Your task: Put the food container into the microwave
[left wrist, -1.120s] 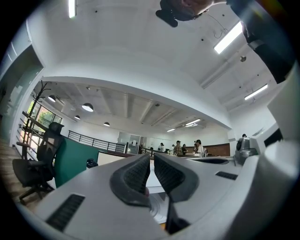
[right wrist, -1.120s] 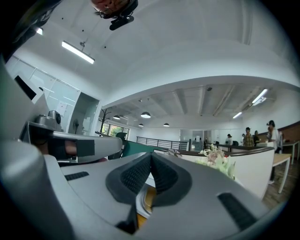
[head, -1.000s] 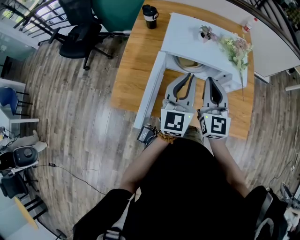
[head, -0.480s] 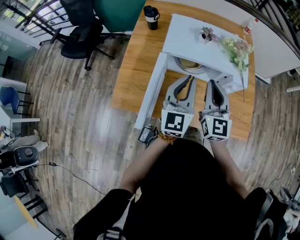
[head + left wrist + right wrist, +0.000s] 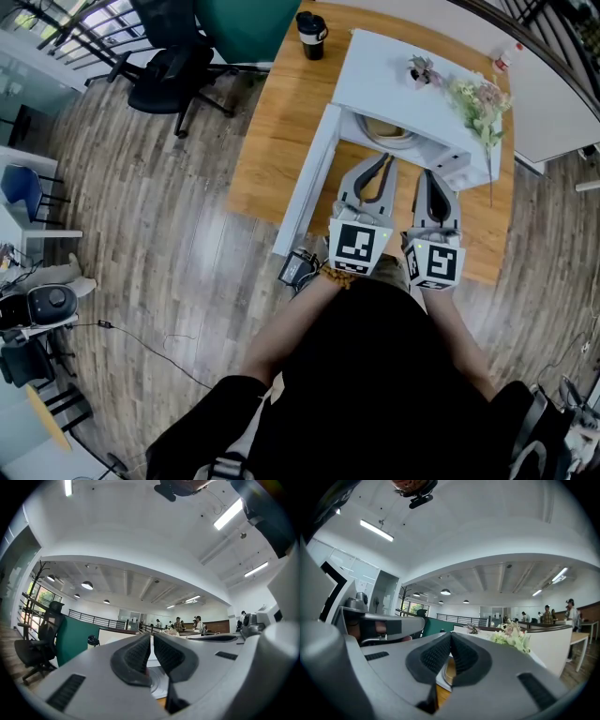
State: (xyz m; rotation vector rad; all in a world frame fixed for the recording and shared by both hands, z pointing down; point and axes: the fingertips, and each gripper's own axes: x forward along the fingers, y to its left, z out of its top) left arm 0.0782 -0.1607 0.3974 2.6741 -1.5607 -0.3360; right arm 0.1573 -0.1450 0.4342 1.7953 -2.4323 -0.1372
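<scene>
Left gripper and right gripper both pinched together, empty; the shallow food container inside the microwave, upper centre, looks light and rigid, so grip its rim.

You see bright, even light; ceiling strips glare above the microwave, and fisheye bending blackens corners far from it.

Grey plank floor; wooden table; black office chair; ceiling strip lights.
</scene>
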